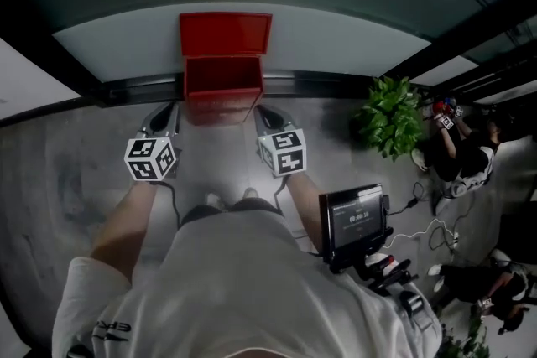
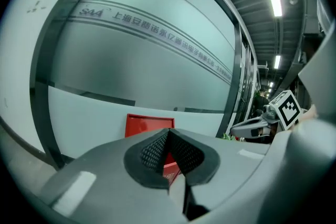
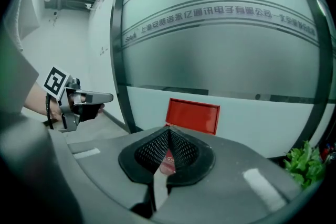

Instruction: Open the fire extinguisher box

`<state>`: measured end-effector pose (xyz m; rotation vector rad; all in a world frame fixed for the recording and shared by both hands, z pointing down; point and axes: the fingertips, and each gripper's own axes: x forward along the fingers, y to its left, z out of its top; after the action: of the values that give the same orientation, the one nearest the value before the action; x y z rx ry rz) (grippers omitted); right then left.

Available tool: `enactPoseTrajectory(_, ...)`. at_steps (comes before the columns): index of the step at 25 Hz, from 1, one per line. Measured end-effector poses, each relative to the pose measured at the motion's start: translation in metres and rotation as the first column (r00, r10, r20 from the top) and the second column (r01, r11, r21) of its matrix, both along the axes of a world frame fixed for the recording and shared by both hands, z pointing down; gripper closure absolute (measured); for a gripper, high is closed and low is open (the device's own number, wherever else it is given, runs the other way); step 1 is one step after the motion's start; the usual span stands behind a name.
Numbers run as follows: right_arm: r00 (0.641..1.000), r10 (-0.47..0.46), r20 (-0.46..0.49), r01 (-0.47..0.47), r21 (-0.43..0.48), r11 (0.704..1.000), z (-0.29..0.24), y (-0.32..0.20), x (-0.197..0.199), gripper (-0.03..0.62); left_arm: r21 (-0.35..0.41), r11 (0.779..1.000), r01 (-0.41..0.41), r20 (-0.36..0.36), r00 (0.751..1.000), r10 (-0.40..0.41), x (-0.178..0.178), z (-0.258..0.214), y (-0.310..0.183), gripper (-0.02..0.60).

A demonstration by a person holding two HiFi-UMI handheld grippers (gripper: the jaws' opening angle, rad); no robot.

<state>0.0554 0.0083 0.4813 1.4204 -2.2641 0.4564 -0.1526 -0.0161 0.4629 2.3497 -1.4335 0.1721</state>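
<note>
The red fire extinguisher box [image 1: 222,86] stands on the floor against the glass wall. Its lid [image 1: 225,33] is raised and leans back on the wall, so the box is open on top. My left gripper [image 1: 161,118] hovers just left of the box and my right gripper [image 1: 267,116] just right of it; both are shut and hold nothing. The left gripper view has the lid [image 2: 149,124] above my closed left gripper [image 2: 168,134], with the right gripper [image 2: 261,126] off to the side. From my closed right gripper [image 3: 169,134], the lid [image 3: 193,115] and the left gripper [image 3: 84,99] show.
A potted green plant [image 1: 390,115] stands right of the box by the wall. A screen on a stand [image 1: 356,222] is close at my right side, with cables on the floor. People [image 1: 461,159] sit on the floor at the far right.
</note>
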Motion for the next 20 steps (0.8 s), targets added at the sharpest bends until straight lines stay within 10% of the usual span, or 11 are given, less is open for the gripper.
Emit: enactPoseTrajectory(20, 0.998, -0.024, 0.050, 0.022, 0.047, 0.999, -0.027, 0.060, 0.031, 0.580, 0.070, 0.996, 0.057, 0.005, 0.998, -0.057, 0.031, -0.028, 0.070, 0.578)
